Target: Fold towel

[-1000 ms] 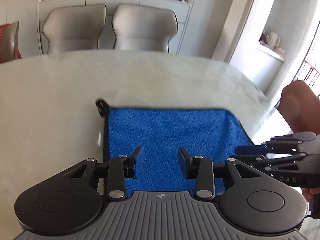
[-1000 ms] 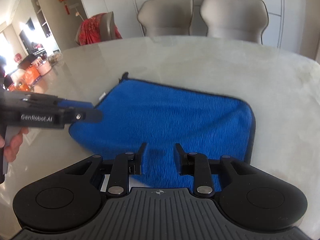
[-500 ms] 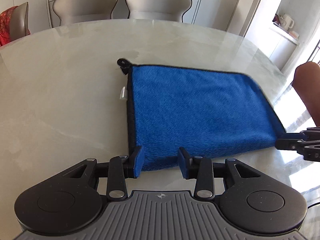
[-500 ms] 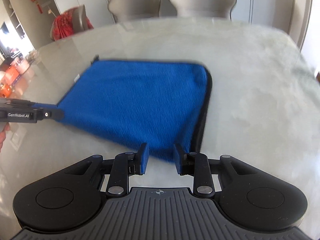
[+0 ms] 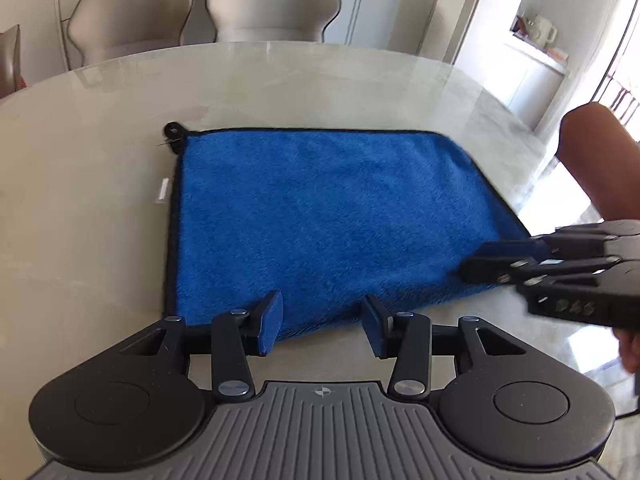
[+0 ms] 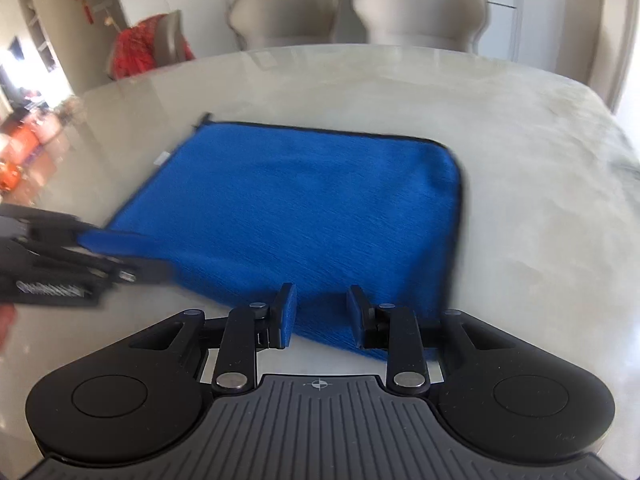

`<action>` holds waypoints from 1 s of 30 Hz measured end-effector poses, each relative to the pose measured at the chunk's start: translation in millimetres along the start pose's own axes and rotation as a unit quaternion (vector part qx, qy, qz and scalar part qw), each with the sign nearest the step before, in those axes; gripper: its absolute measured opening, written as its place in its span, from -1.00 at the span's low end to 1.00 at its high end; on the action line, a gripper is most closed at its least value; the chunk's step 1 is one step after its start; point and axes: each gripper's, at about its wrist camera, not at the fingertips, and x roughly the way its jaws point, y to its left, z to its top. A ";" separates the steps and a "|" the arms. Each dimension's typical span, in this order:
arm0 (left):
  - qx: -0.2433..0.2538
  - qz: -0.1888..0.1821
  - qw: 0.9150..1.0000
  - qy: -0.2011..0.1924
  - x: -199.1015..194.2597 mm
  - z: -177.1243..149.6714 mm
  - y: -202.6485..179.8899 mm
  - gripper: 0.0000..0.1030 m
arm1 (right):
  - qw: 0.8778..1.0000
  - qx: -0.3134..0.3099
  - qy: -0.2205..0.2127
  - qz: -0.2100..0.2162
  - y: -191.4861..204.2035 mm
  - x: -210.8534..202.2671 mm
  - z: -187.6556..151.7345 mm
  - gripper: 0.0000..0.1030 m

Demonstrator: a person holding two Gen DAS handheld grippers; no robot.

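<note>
A blue towel (image 5: pixel 320 216) with a black hem lies flat on the pale glossy table (image 5: pixel 80 200), a black hanging loop (image 5: pixel 173 131) at its far left corner. It also shows in the right wrist view (image 6: pixel 304 208). My left gripper (image 5: pixel 322 326) is open, its fingers over the towel's near edge close to the near left corner. My right gripper (image 6: pixel 322 316) is open over the near edge close to the near right corner. Neither holds cloth. The right gripper also appears in the left wrist view (image 5: pixel 476 262), the left gripper in the right wrist view (image 6: pixel 132 256).
Two beige chairs (image 5: pixel 208 8) stand behind the table's far edge. A chair with a red cover (image 6: pixel 148 46) stands at the far left. A white label (image 5: pixel 162 191) sticks out at the towel's left hem. Bare tabletop surrounds the towel. A forearm (image 5: pixel 596 160) is at the right.
Both grippers pulled back from over the towel to its near edge, then moved forward a little over that edge. Both stayed open. The towel has not moved.
</note>
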 end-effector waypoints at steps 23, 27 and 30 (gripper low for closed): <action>0.011 -0.034 0.999 -0.031 4.0 14.1 -13.2 -0.08 | 0.993 0.109 -0.039 -0.001 -52.4 -11.1 11.1 -0.29; 0.025 -0.018 0.999 -0.032 12.6 29.7 -14.4 -0.03 | 0.983 0.177 -0.037 0.019 -80.9 -0.1 16.5 -0.29; 0.025 -0.012 0.999 -0.028 17.6 35.2 -12.1 -0.03 | 0.981 0.189 -0.032 0.038 -90.3 6.7 16.1 -0.30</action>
